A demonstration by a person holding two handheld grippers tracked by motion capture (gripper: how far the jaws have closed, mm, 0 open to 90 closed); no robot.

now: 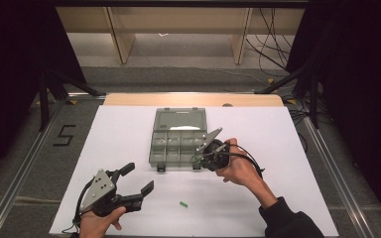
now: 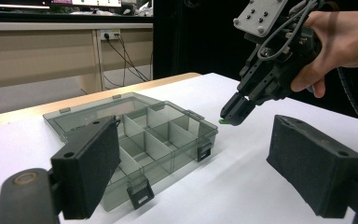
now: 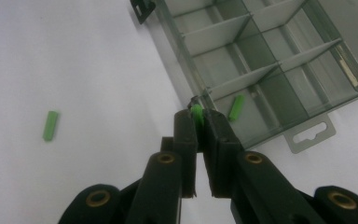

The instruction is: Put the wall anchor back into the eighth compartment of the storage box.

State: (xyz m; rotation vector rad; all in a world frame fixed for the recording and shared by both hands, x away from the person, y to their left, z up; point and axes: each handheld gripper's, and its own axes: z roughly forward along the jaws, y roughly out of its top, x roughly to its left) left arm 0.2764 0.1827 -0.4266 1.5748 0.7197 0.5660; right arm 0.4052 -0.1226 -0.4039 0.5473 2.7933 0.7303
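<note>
On the white table (image 1: 278, 148) an open grey box (image 1: 178, 144) is lying with 1 green piece (image 3: 236, 108) already sitting in a corner compartment. The right gripper (image 3: 197, 116) is pinching a 2nd piece (image 3: 196, 113) just above the box's near edge; the left gripper (image 1: 138, 179) is resting wide open and empty. Judging by this, the drop-off is underway: next it needs carrying over a compartment and releasing, while a 3rd piece (image 1: 183, 204) is waiting on the table.
</note>
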